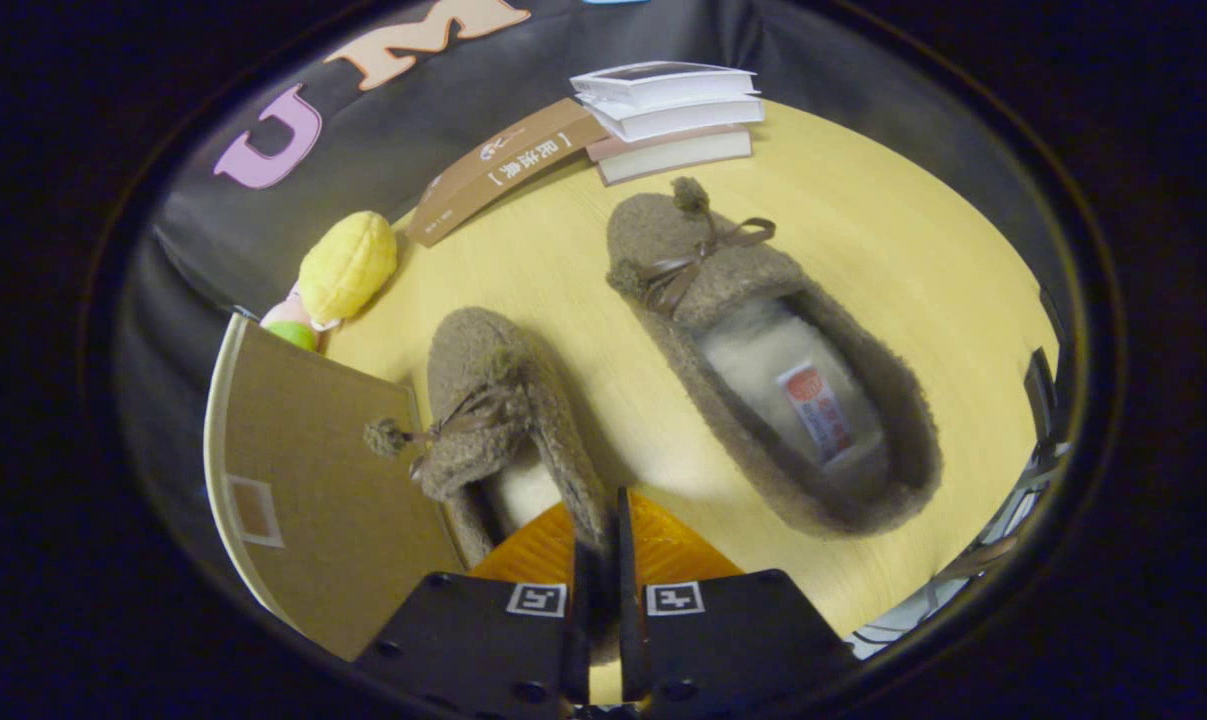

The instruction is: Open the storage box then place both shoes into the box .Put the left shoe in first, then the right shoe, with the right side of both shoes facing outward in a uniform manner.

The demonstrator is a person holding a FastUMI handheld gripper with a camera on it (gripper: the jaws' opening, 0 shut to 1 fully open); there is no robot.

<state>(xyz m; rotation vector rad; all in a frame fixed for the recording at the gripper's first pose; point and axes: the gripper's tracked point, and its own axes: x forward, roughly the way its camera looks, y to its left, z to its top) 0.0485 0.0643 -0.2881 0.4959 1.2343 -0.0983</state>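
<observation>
tongs (597, 545) pinched on left slipper's (493, 420) heel wall, right slipper (763, 370) beyond

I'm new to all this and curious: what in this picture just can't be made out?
- Near slipper: its heel, covered by the gripper fingers shut on its side wall.
- Cardboard box: its inside, behind the flap.
- Pink-and-green toy: mostly behind the box and yellow plush.
- Far slipper label: too small.
</observation>
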